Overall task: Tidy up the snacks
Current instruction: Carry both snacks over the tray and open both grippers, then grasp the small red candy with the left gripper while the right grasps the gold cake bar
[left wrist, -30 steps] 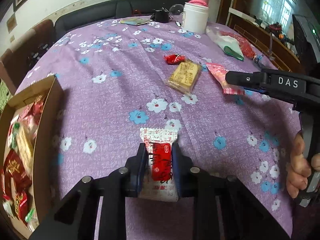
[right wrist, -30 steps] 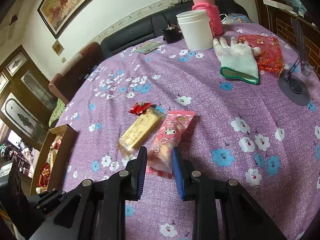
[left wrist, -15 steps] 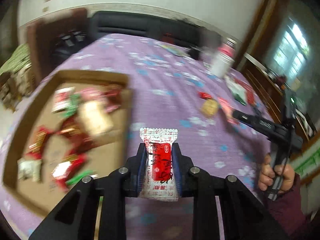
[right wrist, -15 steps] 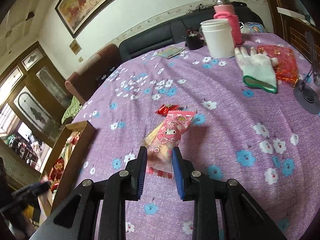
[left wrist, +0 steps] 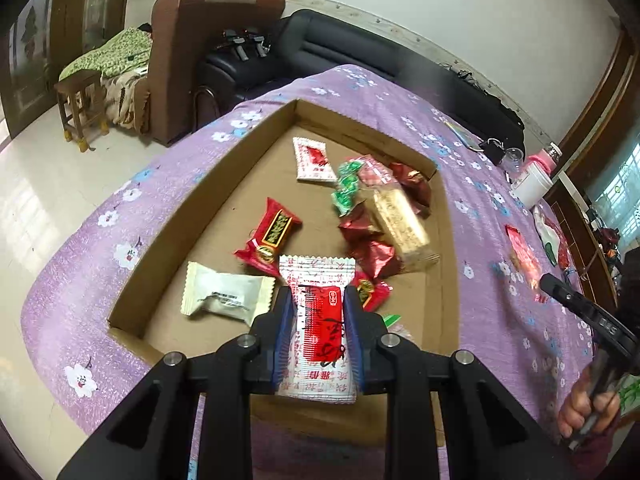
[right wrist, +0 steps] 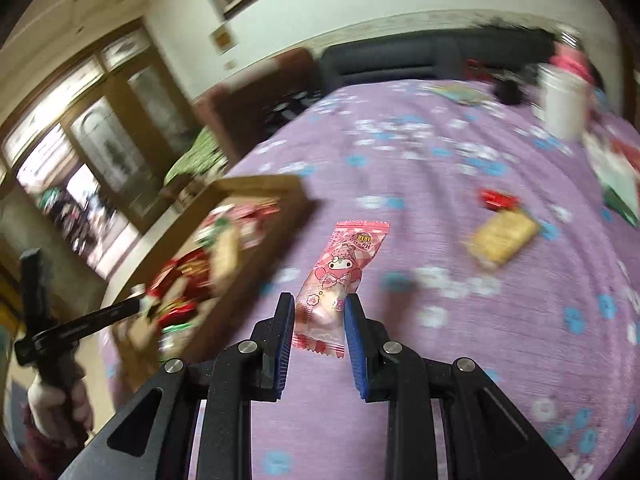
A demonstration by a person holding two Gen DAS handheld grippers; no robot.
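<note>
My left gripper (left wrist: 318,312) is shut on a white and red snack packet (left wrist: 318,300) and holds it above the near part of the cardboard box (left wrist: 176,216), which holds several wrapped snacks. My right gripper (right wrist: 319,316) is shut on a pink cartoon snack packet (right wrist: 340,272) and holds it above the purple tablecloth, right of the box (right wrist: 260,240). The right wrist view is blurred. A yellow biscuit pack (right wrist: 502,240) and a small red candy (right wrist: 498,199) lie on the cloth further right.
The table has a purple flowered cloth (left wrist: 496,264). A white tub (right wrist: 564,100), a pink bottle (left wrist: 542,160) and a white and green glove (right wrist: 616,172) sit at the far side. A brown armchair (left wrist: 188,52) and a black sofa (left wrist: 360,56) stand behind the table.
My left gripper carried the white and red packet left, from the open cloth to above the box. My right gripper lifted the pink packet off the cloth and swung left toward the box.
</note>
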